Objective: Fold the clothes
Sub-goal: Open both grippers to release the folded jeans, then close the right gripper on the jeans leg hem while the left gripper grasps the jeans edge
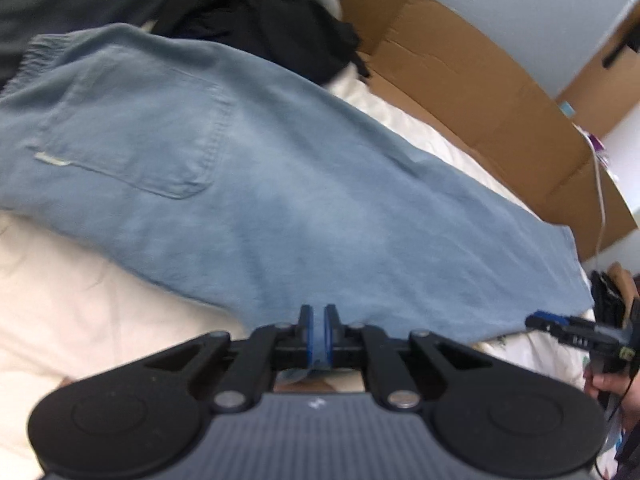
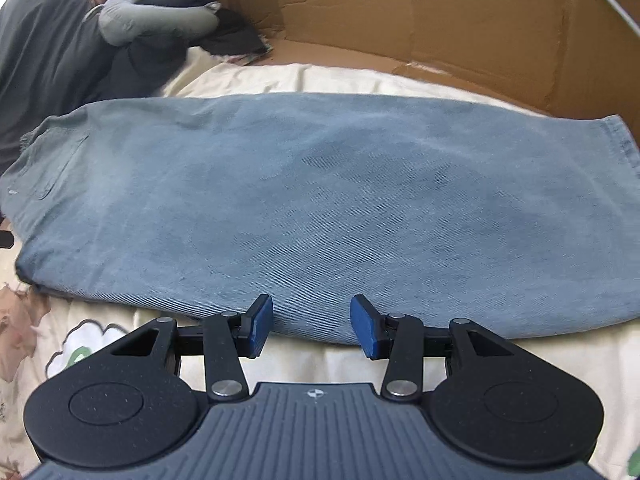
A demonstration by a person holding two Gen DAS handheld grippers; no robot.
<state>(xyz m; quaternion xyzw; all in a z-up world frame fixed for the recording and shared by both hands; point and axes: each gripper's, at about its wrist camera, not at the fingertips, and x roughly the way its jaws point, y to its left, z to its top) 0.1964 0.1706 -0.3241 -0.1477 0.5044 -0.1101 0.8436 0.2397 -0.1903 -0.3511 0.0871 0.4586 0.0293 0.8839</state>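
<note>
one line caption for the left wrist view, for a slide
Left hand-held gripper pinching the near edge of blue jeans laid on a cream bedsheet.

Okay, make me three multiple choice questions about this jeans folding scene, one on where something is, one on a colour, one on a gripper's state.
1. Where does the cardboard stand?
A. Beyond the jeans' far edge
B. On top of the jeans
C. Under the right gripper

2. What colour are the jeans?
A. Red
B. Faded blue
C. White

3. How is the left gripper?
A. Wide open above the bed
B. Out of sight
C. Shut on the jeans' near edge

Answers: 1 A, the brown panels rise behind the denim; 2 B, both views show washed-out blue denim; 3 C, blue fabric sits pinched between its closed pads, while the right gripper stands open.
</note>
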